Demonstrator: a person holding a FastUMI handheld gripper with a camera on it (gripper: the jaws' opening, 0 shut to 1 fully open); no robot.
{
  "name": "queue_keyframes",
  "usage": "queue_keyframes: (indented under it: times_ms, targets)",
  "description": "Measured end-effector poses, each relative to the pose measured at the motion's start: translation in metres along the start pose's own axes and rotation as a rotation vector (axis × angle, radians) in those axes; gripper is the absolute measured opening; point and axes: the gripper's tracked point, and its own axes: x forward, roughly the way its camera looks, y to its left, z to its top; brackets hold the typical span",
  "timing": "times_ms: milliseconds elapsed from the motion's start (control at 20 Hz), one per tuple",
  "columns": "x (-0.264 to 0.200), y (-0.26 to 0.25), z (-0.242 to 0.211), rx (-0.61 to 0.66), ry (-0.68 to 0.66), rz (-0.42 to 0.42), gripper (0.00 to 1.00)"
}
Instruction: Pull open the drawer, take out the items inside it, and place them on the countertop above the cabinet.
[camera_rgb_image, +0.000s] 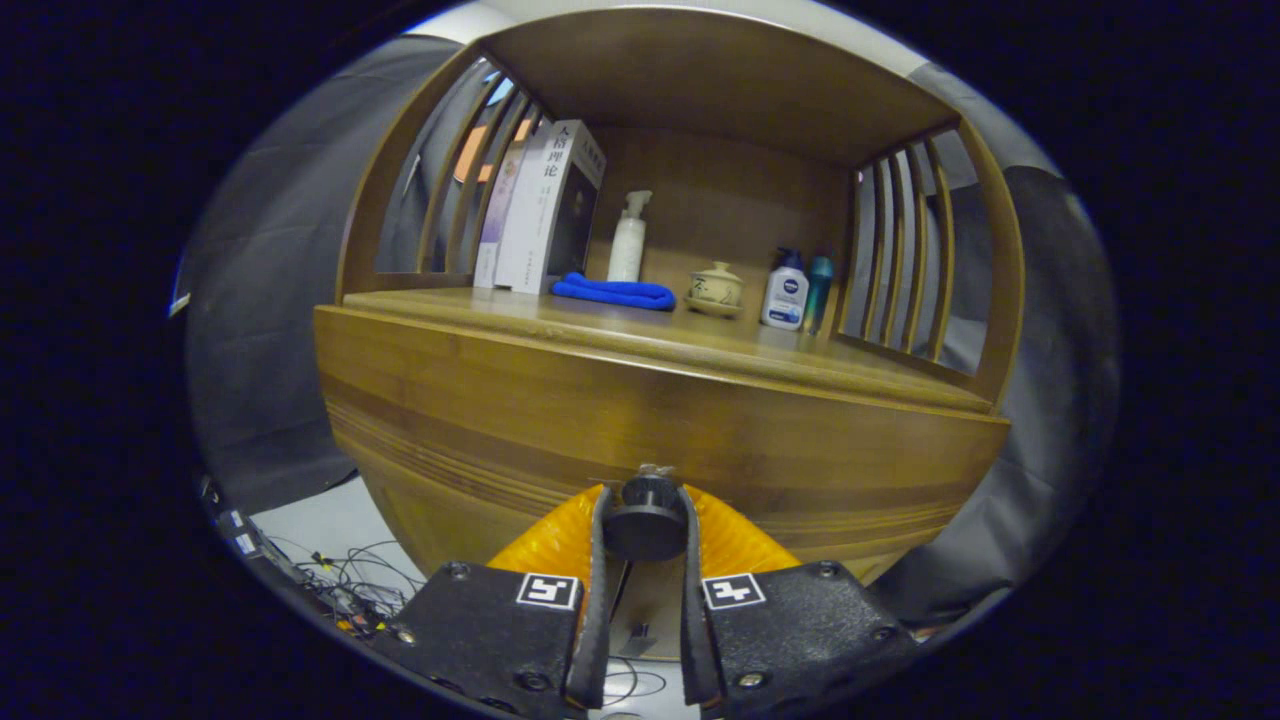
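A wooden cabinet stands right ahead, its drawer front (560, 440) closed and flush with the wood around it. A round dark knob (645, 520) sticks out of the drawer front low down. My gripper (643, 522) is shut on this knob, one finger pressing each side of it. The drawer's inside is hidden. Above the drawer runs the wooden countertop (640, 345), under a shelf roof with slatted sides.
At the back of the countertop stand books (545, 205), a white pump bottle (628, 238), a folded blue cloth (615, 291), a lidded ceramic cup (715, 289), a white lotion bottle (785, 290) and a teal bottle (818, 290). Cables (350, 580) lie on the floor at the left.
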Motion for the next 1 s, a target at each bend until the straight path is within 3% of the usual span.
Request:
queue_keyframes:
  times_ms: [450, 1000]
  targets:
    - [-0.088, 0.009, -0.024, 0.072, -0.020, 0.019, 0.32]
    - [-0.128, 0.016, -0.043, 0.108, -0.028, 0.047, 0.31]
